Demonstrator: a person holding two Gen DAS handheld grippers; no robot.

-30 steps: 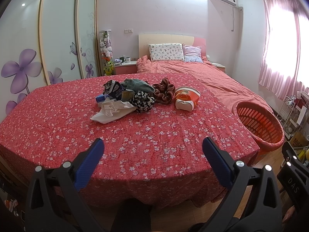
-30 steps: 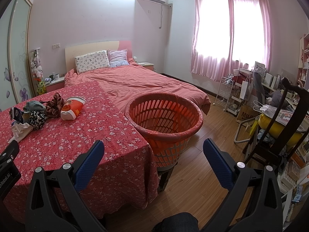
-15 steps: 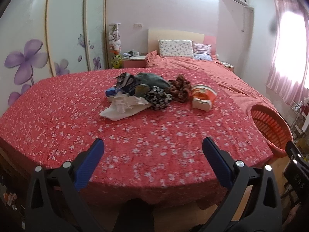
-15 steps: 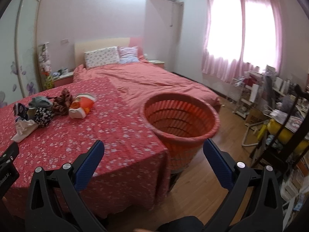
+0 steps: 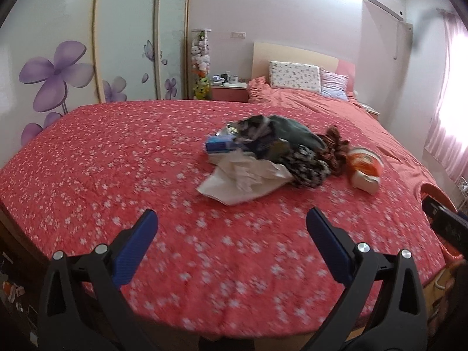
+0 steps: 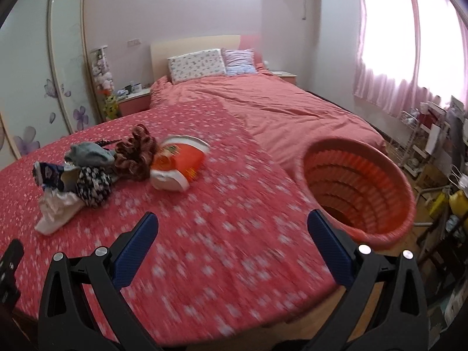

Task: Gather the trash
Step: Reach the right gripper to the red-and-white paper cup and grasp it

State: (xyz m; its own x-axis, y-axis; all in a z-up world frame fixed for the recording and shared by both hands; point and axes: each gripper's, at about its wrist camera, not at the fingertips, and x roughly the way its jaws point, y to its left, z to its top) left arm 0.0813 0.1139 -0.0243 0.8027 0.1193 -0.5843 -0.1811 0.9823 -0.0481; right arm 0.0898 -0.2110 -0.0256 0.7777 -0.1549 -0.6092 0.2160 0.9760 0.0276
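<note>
— Where do your tools stand?

— Your left tool [image 5: 231, 219] has its jaws spread wide and grips nothing, above the near edge of the worktop [image 5: 117, 158] with the red flowered cloth. Your right tool [image 6: 232, 219] is likewise spread and bare.

— And the trash?

— The trash pile [image 5: 263, 152] lies mid-worktop: a crumpled white paper [image 5: 248, 178] in front, an orange cup [image 6: 178, 163] on its side at the right end. The orange basket [image 6: 359, 193] stands just beside the worktop's right edge.
</note>
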